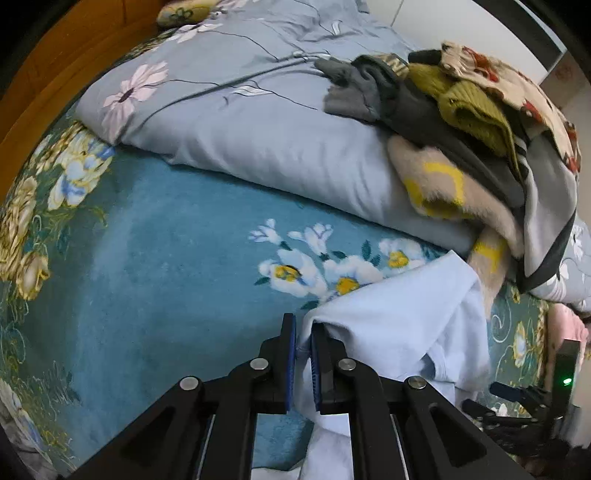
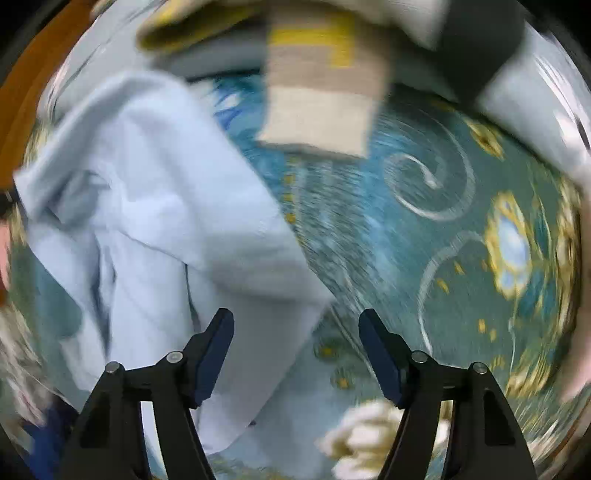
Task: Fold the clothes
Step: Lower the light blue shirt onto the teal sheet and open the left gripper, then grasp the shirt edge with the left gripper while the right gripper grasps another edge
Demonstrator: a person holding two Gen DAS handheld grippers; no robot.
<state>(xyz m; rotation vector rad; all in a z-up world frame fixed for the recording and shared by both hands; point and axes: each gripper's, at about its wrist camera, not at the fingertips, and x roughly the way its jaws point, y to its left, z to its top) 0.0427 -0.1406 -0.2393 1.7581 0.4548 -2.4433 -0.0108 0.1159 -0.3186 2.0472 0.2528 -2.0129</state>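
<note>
Left gripper (image 1: 303, 347): jaws pinched on an edge of the pale blue garment (image 1: 399, 332). Right gripper (image 2: 295, 354): jaws apart, nothing between the pads, above the same garment's edge; view blurred. Garment lay crumpled on a teal floral bedspread (image 1: 166, 258). Beyond: folded grey-blue floral quilt (image 1: 229, 129), heaped clothes pile (image 1: 480, 122) on it. Farthest: wooden headboard (image 1: 55, 74), white wall (image 1: 461, 26).

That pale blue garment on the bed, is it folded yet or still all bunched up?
Still bunched. The pale blue garment lies in loose, uneven creases on the teal floral blanket, one edge pinched by the left gripper.
</note>
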